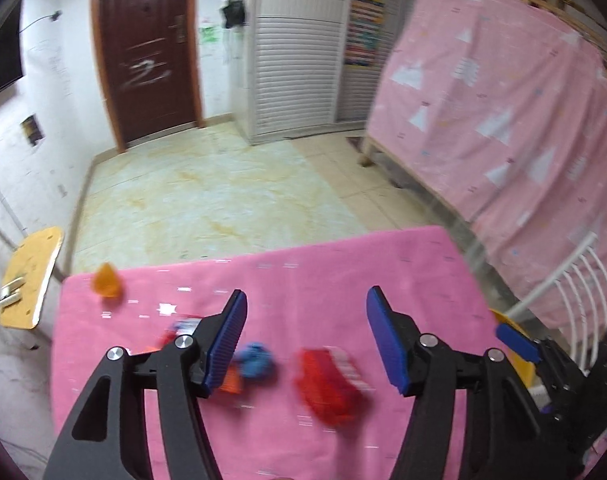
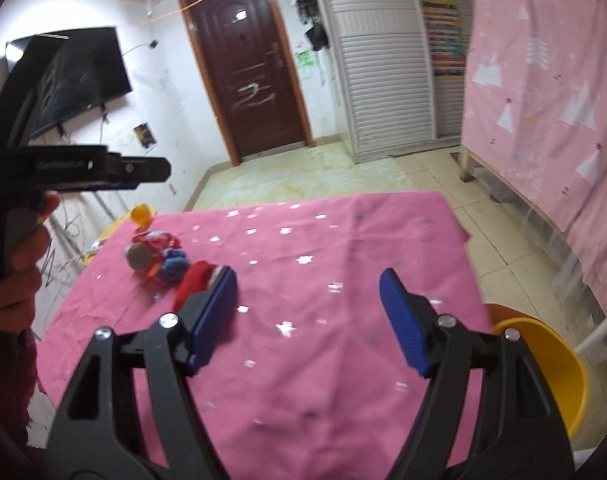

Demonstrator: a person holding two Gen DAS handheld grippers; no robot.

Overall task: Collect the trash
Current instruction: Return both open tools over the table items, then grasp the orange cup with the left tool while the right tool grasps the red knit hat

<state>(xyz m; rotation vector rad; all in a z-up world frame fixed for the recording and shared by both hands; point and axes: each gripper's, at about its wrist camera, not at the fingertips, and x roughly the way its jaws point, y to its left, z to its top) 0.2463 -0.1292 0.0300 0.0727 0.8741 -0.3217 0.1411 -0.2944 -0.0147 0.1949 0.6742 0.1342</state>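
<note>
Holding a gripper in each hand above a table spread with a pink star-printed cloth (image 2: 343, 240), we have both sets of jaws standing apart with nothing between them. Through the left gripper (image 1: 306, 336) we see the trash blurred: an orange crumpled piece (image 1: 107, 282) lies far off to the left near the cloth's far left corner, a red-and-white wrapper (image 1: 181, 330) is partly hidden behind the left finger, a blue crumpled wad (image 1: 257, 364) sits just inside that finger, and a red packet with a white striped edge (image 1: 329, 384) lies below the gap between the fingers, a little right of its middle. None of it touches the blue pads. Through the right gripper (image 2: 308, 310) the same heap sits ahead and to the left, with the red packet (image 2: 193, 282) just behind the left finger; the cloth between and beyond the fingers is bare. Further left, our left hand (image 2: 17, 264) grips the handle of the other tool. The far edge of the cloth drops to a pale tiled floor (image 2: 443, 176) that stays open as far as a dark door. To the right of the right finger a yellow bin (image 2: 559, 364) stands just off the table's right edge, with a white railing and pink curtains beyond it.
</note>
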